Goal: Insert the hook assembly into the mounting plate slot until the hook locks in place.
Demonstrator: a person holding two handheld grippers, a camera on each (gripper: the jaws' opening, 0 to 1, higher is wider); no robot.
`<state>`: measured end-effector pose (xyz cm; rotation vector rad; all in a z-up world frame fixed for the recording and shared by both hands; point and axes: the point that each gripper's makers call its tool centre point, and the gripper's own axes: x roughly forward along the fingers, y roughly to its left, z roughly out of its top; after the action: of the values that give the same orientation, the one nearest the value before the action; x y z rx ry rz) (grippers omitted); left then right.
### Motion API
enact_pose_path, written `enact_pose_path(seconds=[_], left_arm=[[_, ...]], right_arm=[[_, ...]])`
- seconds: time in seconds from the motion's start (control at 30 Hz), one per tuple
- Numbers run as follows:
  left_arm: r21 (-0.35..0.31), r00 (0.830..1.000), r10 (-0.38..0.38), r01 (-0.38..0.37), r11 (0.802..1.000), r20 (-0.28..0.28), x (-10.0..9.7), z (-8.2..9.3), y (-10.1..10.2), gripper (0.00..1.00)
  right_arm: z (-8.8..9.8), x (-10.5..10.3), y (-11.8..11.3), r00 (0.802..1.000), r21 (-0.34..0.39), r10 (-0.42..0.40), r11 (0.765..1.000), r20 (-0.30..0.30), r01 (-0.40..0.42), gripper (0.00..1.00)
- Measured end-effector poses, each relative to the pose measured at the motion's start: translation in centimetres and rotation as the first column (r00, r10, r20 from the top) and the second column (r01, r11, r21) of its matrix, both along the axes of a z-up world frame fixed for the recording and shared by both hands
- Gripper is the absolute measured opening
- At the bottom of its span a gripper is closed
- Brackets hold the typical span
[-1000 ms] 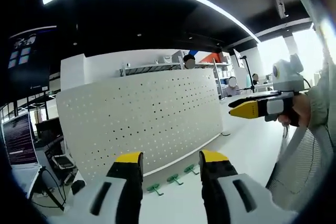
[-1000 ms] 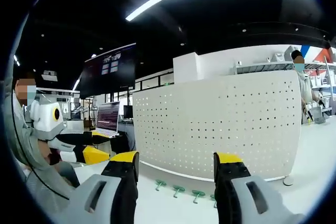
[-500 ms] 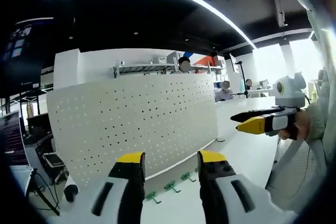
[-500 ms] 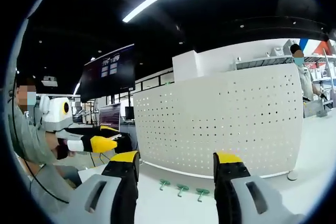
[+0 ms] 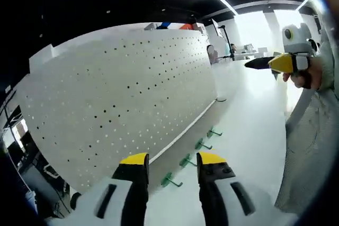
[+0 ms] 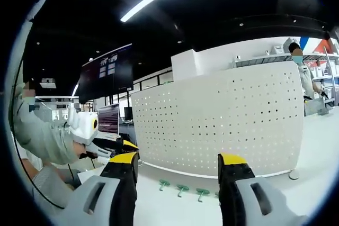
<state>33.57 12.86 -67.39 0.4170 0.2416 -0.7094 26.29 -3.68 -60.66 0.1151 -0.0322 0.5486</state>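
Note:
A white perforated mounting plate (image 5: 122,99) stands upright on the white table; it also spans the right gripper view (image 6: 222,125). Several green hooks (image 5: 186,161) lie in a row on the table along its foot, three of them visible between my right jaws (image 6: 183,188). My left gripper (image 5: 172,158) is open and holds nothing, close to the plate, with the nearest hook (image 5: 170,180) just beyond its tips. My right gripper (image 6: 180,158) is open and holds nothing, farther back from the plate. A hand holds it at the upper right of the left gripper view (image 5: 270,63). The left gripper (image 6: 114,146) shows at left.
The white table (image 5: 249,125) runs out to the right of the plate. A dark hanging screen (image 6: 108,70) and a lit monitor (image 6: 108,120) are behind the plate's left end. A person (image 6: 299,72) stands behind its right end. My grey sleeve (image 6: 47,141) is at the left.
The left gripper has moved closer to the plate and rolled, so the plate and hooks look larger and slanted. The right gripper view has barely shifted. Both grippers stay open.

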Motion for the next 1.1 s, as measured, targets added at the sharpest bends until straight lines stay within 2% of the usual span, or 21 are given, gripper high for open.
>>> enact_pose_path(seconds=[0.33,0.63,0.93,1.1], left_arm=[[0.137,0.995,-0.060,0.070,0.988,-0.075,3.3,-4.2,0.9,0.34],[0.185,0.985,-0.091,0.117,0.976,-0.144,5.7,-7.3,1.2,0.35],[0.208,0.976,-0.103,0.142,0.968,-0.190,7.3,-9.5,1.5,0.35],[0.249,0.975,-0.120,0.165,0.954,-0.188,7.8,-10.4,2.0,0.27]], right_arm=[[-0.3,0.1,-0.1,1.000,-0.004,-0.007,1.000,-0.014,0.007,0.59],[-0.6,0.4,-0.6,0.999,-0.003,-0.026,1.000,-0.029,0.026,0.58],[-0.9,0.6,-0.9,0.998,-0.007,-0.045,0.999,-0.036,0.045,0.58],[-0.8,0.8,-1.5,0.997,-0.007,-0.070,0.998,-0.033,0.070,0.58]])
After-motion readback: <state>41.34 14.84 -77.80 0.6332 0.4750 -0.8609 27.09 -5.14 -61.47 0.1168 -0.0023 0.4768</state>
